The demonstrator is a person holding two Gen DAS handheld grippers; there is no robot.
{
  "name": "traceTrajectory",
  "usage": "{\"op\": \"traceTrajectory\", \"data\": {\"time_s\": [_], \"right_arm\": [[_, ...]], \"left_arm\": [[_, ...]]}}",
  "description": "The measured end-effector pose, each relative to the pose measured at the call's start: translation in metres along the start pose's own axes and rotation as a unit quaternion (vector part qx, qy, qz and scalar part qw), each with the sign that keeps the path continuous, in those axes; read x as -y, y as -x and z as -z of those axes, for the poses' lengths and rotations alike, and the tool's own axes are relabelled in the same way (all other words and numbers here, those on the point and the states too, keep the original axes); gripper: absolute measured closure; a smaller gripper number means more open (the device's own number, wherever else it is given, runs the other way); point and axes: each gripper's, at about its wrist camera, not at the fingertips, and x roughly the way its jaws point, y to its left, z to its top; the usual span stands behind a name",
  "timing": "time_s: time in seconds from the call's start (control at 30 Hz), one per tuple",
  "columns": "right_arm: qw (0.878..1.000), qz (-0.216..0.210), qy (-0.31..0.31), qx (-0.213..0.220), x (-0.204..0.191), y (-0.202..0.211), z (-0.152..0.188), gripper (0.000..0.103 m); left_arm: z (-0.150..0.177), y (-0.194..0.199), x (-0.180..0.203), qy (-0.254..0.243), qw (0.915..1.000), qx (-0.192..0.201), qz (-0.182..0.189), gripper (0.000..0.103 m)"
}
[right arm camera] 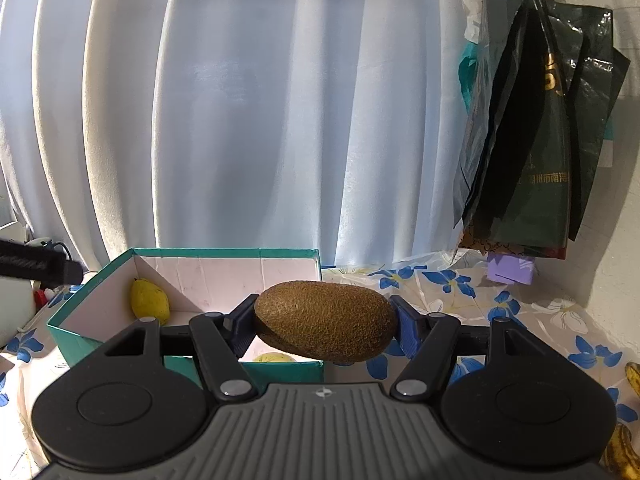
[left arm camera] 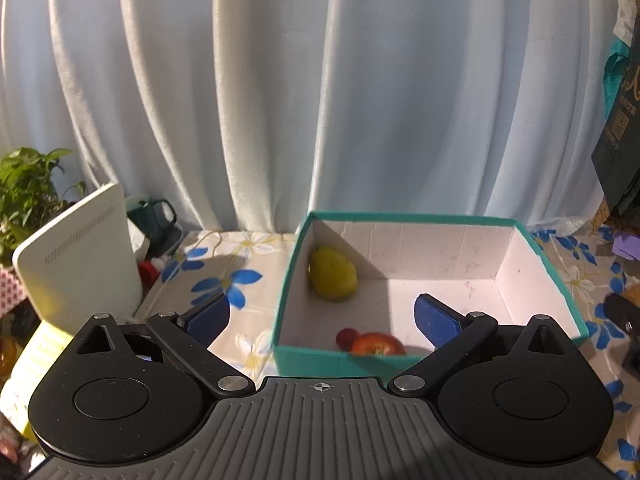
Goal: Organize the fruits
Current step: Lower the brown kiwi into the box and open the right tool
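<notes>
box (left arm camera: 556, 276) on tablecloth (left arm camera: 224, 264), curtain (left arm camera: 280, 100) behind; pear (left arm camera: 333, 278) in its far-left corner, apple (left arm camera: 378, 345) at near wall.

Box (left arm camera: 352, 362): teal outside and along the rim, pale pinkish-white inside. Pear (left arm camera: 333, 276) in the box: yellow-green. Beside it in the left wrist view an apple (left arm camera: 378, 345), red-orange, and a small dark red fruit (left arm camera: 346, 337). Kiwi (right arm camera: 326, 320): brown, finely speckled skin. Tablecloth (left arm camera: 224, 264): beige ground, printed with blue flowers and white flowers with yellow centres. Curtain (left arm camera: 280, 80): plain pale blue-white. Left gripper (left arm camera: 322, 316) and right gripper (right arm camera: 325, 330): black bodies, grey ribbed housing, dark blue pads (left arm camera: 434, 320). Hanging bag (right arm camera: 532, 140): dark green with gold lettering. Bananas (right arm camera: 624, 440): yellow with brown-black marks. Mug (left arm camera: 154, 214): dark green. Plant (left arm camera: 28, 188): green leaves.
</notes>
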Motion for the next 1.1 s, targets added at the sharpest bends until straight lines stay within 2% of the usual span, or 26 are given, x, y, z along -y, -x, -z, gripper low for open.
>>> {"op": "traceTrajectory", "data": {"time_s": [0.1, 0.2, 0.27, 0.67, 0.8, 1.1], "right_arm": [[1.000, -0.006, 0.006, -0.006, -0.006, -0.008, -0.001, 0.035], [1.000, -0.011, 0.011, -0.012, -0.014, -0.016, -0.002, 0.035], [1.000, -0.015, 0.017, -0.016, -0.020, -0.022, -0.002, 0.035], [0.997, -0.029, 0.048, -0.045, -0.048, -0.059, 0.009, 0.035], [0.996, -0.032, 0.039, -0.068, -0.052, -0.071, 0.015, 0.035], [0.995, -0.031, 0.050, -0.079, -0.055, -0.082, 0.019, 0.035]], "left_arm": [[0.020, 0.001, -0.009, 0.022, 0.9992, -0.034, -0.001, 0.002], [0.034, -0.006, -0.016, 0.025, 0.9966, -0.078, -0.002, 0.002], [0.040, -0.009, -0.022, 0.029, 0.9952, -0.093, -0.007, 0.002], [0.058, 0.005, -0.050, 0.055, 0.9916, -0.111, -0.037, 0.002], [0.061, 0.004, -0.053, 0.059, 0.9907, -0.116, -0.039, 0.002], [0.064, 0.001, -0.053, 0.062, 0.9896, -0.125, -0.035, 0.002]]}}
